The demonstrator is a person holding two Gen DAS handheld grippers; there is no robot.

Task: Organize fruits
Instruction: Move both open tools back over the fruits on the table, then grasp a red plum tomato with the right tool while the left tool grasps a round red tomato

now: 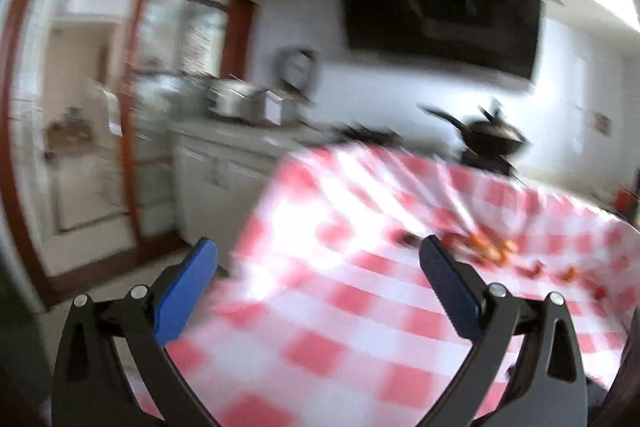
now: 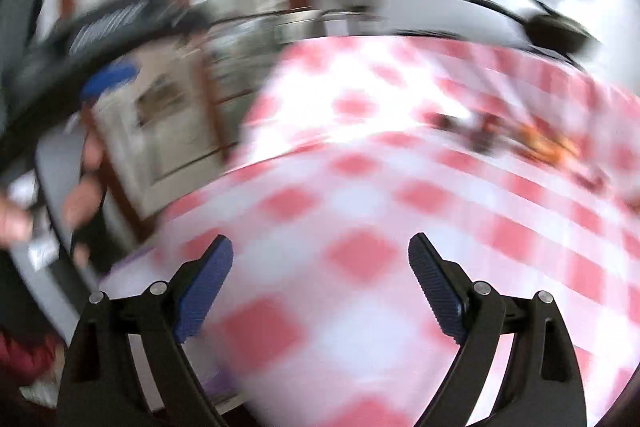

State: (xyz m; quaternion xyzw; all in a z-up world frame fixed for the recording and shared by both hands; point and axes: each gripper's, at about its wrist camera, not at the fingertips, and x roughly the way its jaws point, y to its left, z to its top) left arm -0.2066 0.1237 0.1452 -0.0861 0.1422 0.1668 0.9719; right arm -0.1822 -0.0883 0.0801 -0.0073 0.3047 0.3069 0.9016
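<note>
Fruits point(image 1: 496, 251): small red and orange pieces, blurred, scattered on the far right of a red-and-white checked tablecloth point(image 1: 320, 307); kinds not tellable.
Left gripper point(image 1: 318, 259): blue pads spread wide, nothing between them, above the cloth's near left part, well apart from the fruit.
Right gripper point(image 2: 320, 255): jaws likewise spread, empty, over the near cloth; fruit point(image 2: 548, 147) far right.
Step, as judged: approach, no piece yet grasped. Next move calls for reaching forward-right and closing gently on one piece.
Beyond: black pan point(image 1: 492, 139), range hood point(image 1: 440, 11) with a red light.
Writing: none legible; heavy motion blur.
</note>
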